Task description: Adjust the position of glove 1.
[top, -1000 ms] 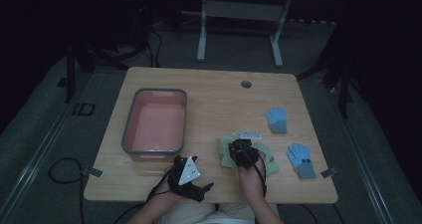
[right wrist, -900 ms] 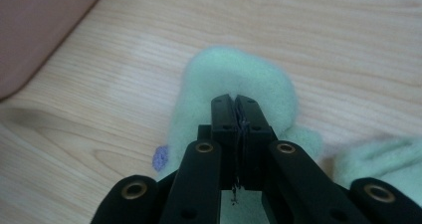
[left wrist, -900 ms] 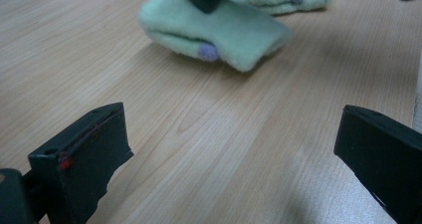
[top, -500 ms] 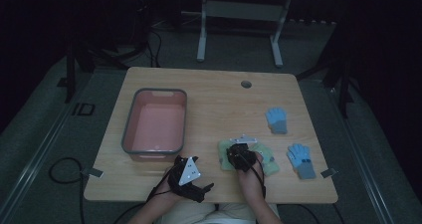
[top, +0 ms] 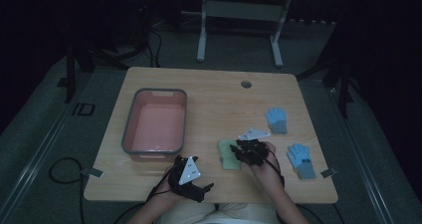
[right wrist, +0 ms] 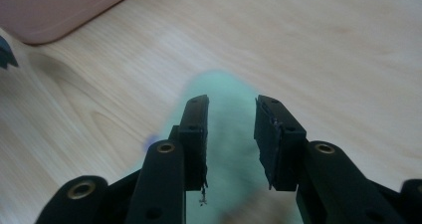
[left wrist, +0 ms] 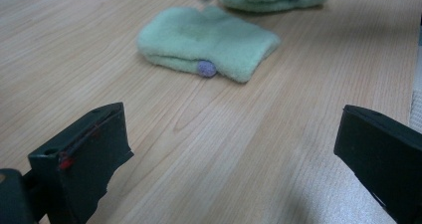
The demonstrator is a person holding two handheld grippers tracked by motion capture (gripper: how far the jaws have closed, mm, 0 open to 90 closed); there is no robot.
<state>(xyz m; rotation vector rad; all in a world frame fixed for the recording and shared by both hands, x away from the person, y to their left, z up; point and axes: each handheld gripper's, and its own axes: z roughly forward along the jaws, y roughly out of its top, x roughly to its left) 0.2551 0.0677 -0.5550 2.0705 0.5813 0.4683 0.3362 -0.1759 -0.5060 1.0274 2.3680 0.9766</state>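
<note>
Table (top: 214,99) wooden, pink tub (top: 155,124) on its left half. Right gripper (right wrist: 231,115) over the green gloves (top: 229,154) at the near edge, jaws a narrow gap apart with green fabric between them; can't tell if it's clamped. Left gripper (top: 191,176) low at the near edge, jaws spread wide, holding nothing. Two blue gloves (top: 276,119) (top: 301,160) lie to the right, apart.

Inspector: Any legible markings?

Clerk: One only. On the floor left of the wooden table (top: 214,92), light characters (top: 83,109) that look like "ID". Nothing readable on the table's items or the grippers.
</note>
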